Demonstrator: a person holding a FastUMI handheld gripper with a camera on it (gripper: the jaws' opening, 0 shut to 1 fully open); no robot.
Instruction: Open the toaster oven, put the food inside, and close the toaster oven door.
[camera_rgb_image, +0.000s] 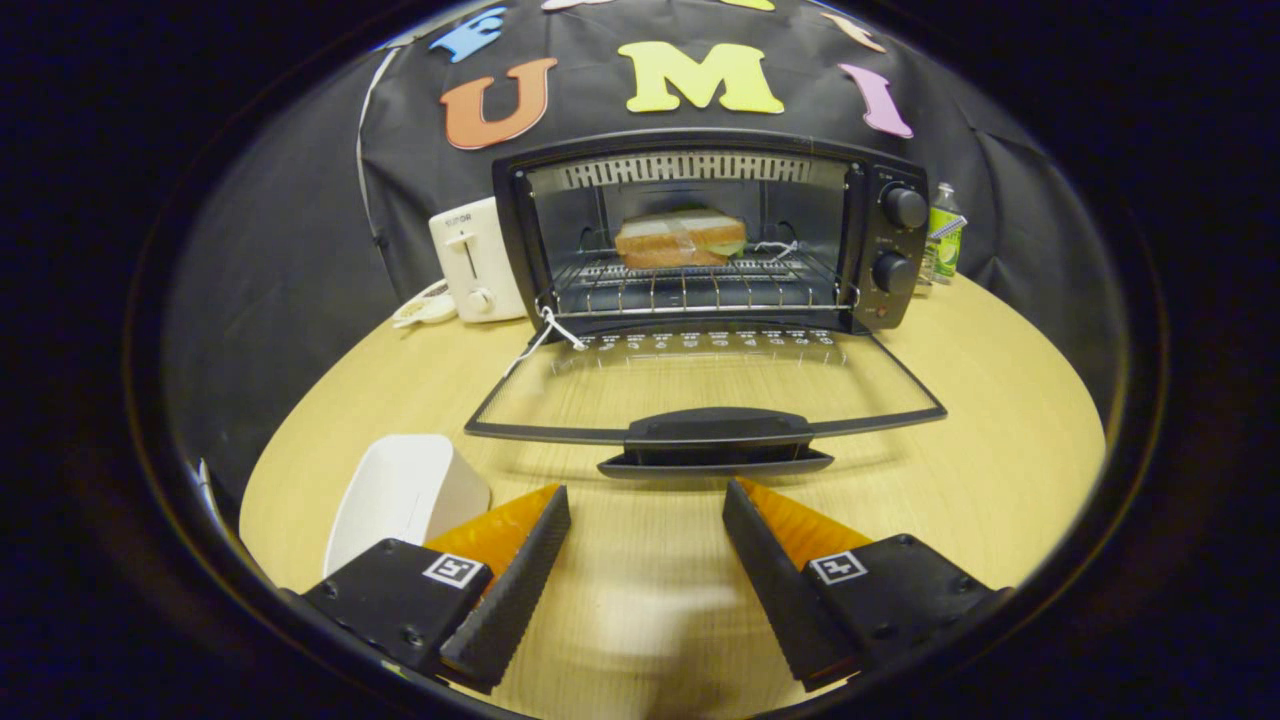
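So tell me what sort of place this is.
Likely a staged kitchen counter in a recording booth. A toaster oven stands open on a wooden table, sandwich on its rack, a white toaster beside it, black cloth wall behind. The gripper is open before the door.

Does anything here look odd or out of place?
One thing: a white string hangs loose from the oven rack over the open door. The sandwich sits straight on the rack. The open gripper holds nothing.
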